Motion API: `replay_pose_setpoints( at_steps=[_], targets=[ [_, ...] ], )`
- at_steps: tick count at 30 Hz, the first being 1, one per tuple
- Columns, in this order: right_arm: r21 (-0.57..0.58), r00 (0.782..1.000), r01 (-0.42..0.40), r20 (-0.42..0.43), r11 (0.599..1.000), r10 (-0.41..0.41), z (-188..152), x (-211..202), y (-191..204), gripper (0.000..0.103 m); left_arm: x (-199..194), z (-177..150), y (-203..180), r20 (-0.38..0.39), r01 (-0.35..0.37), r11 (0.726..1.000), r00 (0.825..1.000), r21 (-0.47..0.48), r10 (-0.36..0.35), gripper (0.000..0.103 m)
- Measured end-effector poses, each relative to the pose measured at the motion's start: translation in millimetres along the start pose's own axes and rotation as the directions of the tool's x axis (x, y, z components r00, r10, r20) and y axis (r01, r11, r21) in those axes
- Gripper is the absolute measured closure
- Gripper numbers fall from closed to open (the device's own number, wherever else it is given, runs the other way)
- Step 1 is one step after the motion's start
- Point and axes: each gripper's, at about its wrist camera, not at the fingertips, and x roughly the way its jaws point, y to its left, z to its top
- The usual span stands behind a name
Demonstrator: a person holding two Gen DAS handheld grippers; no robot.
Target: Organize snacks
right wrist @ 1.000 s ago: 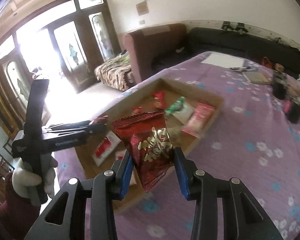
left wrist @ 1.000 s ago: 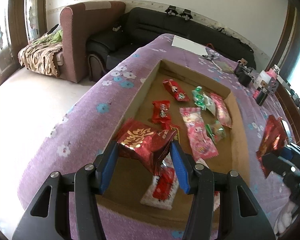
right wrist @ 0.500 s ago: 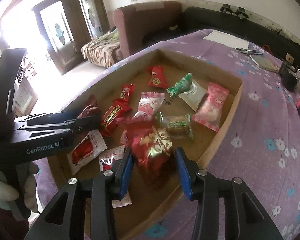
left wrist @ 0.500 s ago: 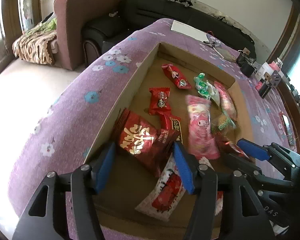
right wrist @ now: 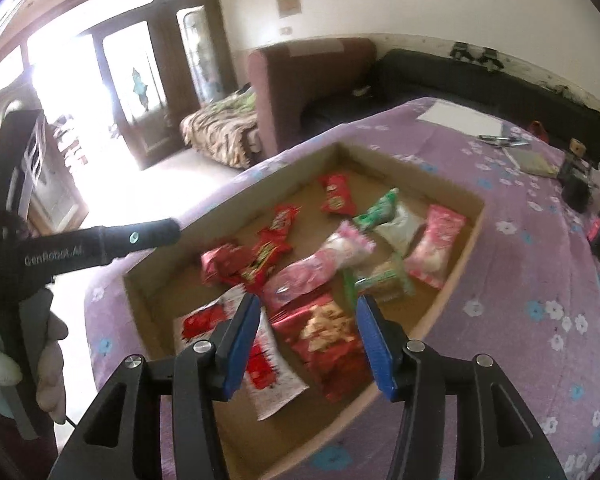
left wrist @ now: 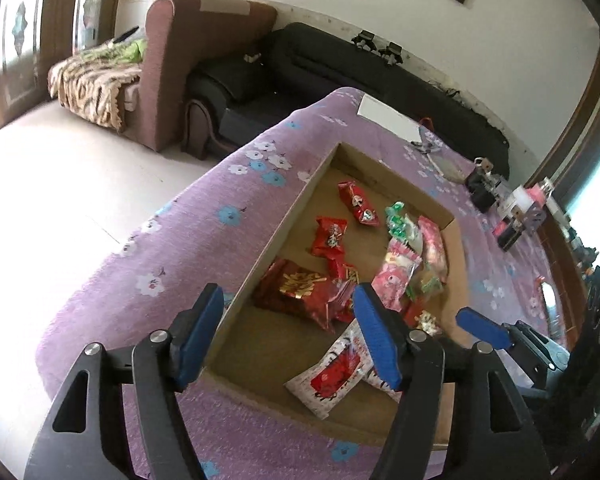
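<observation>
A shallow cardboard box (left wrist: pixel 300 196) (right wrist: pixel 466 248) on the purple flowered tablecloth holds several snack packets. A red packet with gold print (left wrist: pixel 300 292) lies in the box's near left corner, below my open, empty left gripper (left wrist: pixel 288 336). Another red and gold packet (right wrist: pixel 328 340) lies in the box's near right part, under my open, empty right gripper (right wrist: pixel 308 340). Pink packets (right wrist: pixel 436 240), green packets (right wrist: pixel 380 208) and small red packets (right wrist: pixel 336 194) lie further in. A white and red packet (left wrist: pixel 332 376) lies at the near edge.
A white sheet (left wrist: pixel 388 116), pens and small dark items (left wrist: pixel 484 190) lie on the far end of the table. A brown armchair (left wrist: pixel 172 60) and a black sofa (left wrist: pixel 340 64) stand beyond it. The left gripper shows in the right wrist view (right wrist: pixel 100 240).
Both grippers have opened and let go of their red and gold packets, which now lie in the box. Both grippers have pulled back and up.
</observation>
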Motion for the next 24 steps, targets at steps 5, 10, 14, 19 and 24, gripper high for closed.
replay_pose_setpoints(
  at_steps=[5,10,14,19,24],
  targets=[
    [-0.014,1.0,0.007,-0.004,1.0,-0.007,-5.3,2.6,9.8,0.051,-7.3,-11.3,-11.1,0.042,-0.082,0.996,0.996,0.046,0.08,0.036],
    [0.038,0.997,0.036,0.066,0.999,-0.038,-14.9,-24.5,0.2,0.051,-16.7,-20.6,-26.7,0.104,-0.163,0.984,0.982,0.074,0.155,0.036],
    [0.118,0.991,0.056,0.114,0.991,-0.07,-32.3,-49.8,-19.2,0.045,-24.3,-27.4,-45.3,0.15,-0.219,0.971,0.968,0.099,0.203,0.023],
    [0.186,0.984,0.092,0.134,0.978,-0.118,-55.2,-73.1,-43.6,0.044,-36.9,-35.8,-68.0,0.21,-0.269,0.954,0.948,0.132,0.238,0.022],
    [0.214,0.978,0.121,0.143,0.969,-0.154,-73.7,-88.2,-54.5,0.042,-46.7,-42.9,-89.7,0.248,-0.29,0.944,0.937,0.16,0.246,0.022]
  ],
)
